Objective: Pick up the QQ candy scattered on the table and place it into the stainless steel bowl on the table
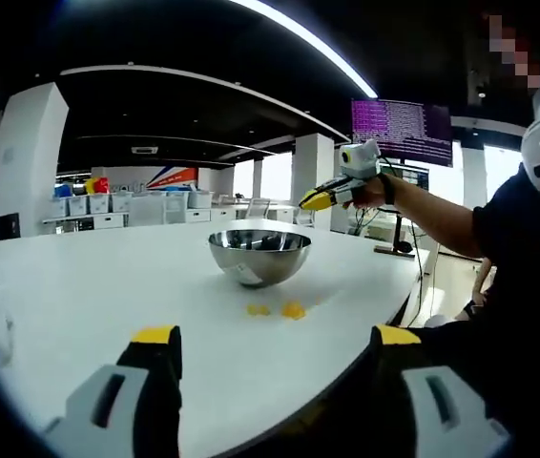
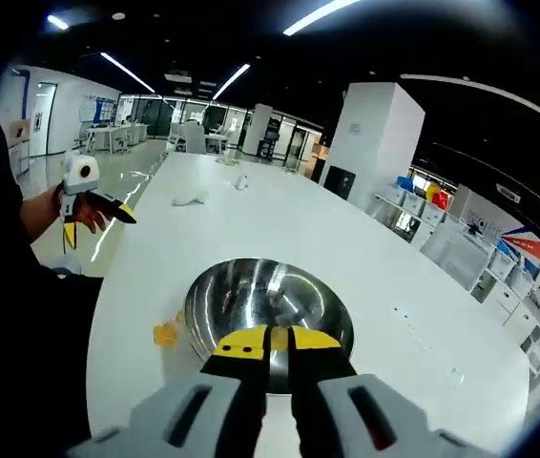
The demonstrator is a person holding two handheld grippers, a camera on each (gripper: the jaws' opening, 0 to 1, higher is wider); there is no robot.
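White and broad, the table [image 1: 89, 286] stands in an open office with pillars, ceiling light strips and shelves of storage bins along the far wall. On it sits the stainless steel bowl [image 1: 259, 254], upright, near the edge closest to the person.

Seen from the left gripper view, two yellow QQ candy pieces [image 1: 292, 310] lie on the table just in front of the bowl, close together but apart from its wall. The left hand-held gripper [image 1: 275, 339] hangs low over the near edge, its yellow-tipped jaws spread wide with nothing between them. Beyond the bowl, the right hand-held gripper [image 1: 314, 200] is held up in the air by a hand, jaws together.

From the right gripper view, that hand-held gripper's [image 2: 279, 339] jaws are pressed nearly together over the bowl's [image 2: 251, 296] near rim; whether anything is pinched between them I cannot tell. One candy [image 2: 165, 334] lies beside the bowl.
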